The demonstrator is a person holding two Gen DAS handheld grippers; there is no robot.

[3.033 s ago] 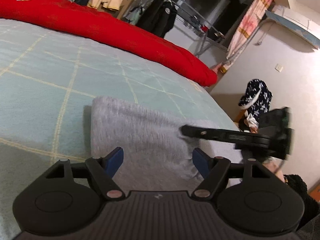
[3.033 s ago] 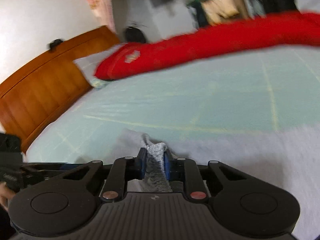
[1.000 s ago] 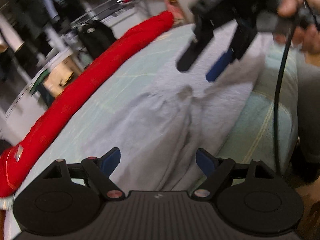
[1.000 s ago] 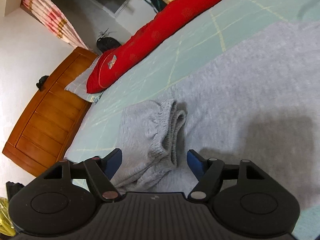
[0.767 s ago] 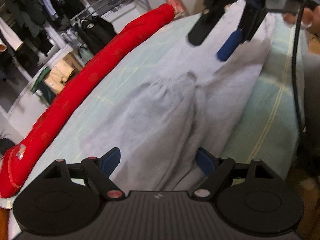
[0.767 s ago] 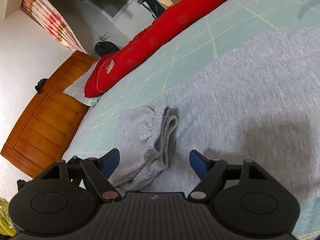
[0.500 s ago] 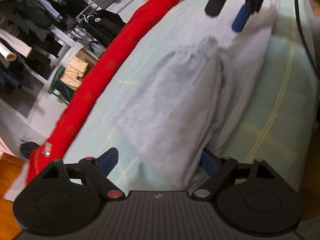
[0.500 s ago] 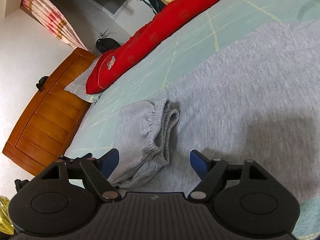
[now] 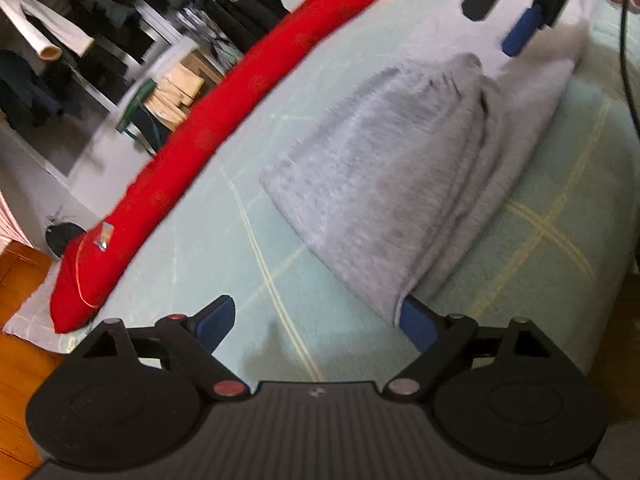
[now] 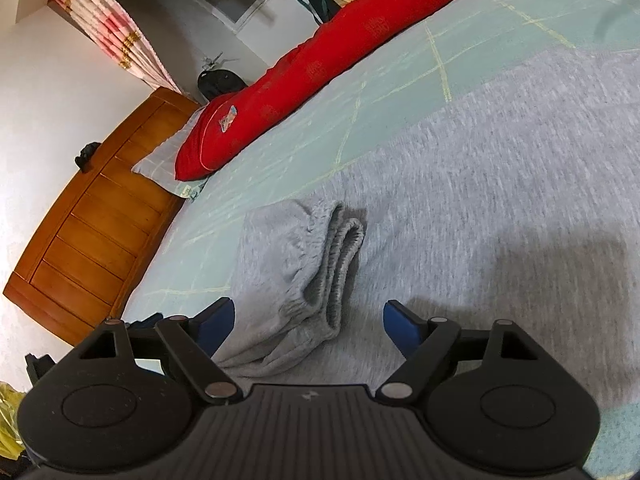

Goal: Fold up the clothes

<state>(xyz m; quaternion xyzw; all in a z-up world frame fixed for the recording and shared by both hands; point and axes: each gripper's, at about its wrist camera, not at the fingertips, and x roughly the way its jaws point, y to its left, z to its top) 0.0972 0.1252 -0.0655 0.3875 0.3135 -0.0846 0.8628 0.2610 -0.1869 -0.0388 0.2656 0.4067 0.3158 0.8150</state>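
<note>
Because the pants (image 10: pixel 304 264) looked soft and floppy, the bunched waistband (image 10: pixel 340 252) low in the frame seemed the best hold. Both claws, left (image 9: pixel 316 322) and right (image 10: pixel 306 322), had just been opening, wide and holding nothing.

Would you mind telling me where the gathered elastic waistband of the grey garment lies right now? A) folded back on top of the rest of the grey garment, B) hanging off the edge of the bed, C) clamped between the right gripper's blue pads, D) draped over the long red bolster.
A: in the right wrist view the waistband rests folded over on the grey garment, in front of the open right gripper, with neither pad touching it.
</note>
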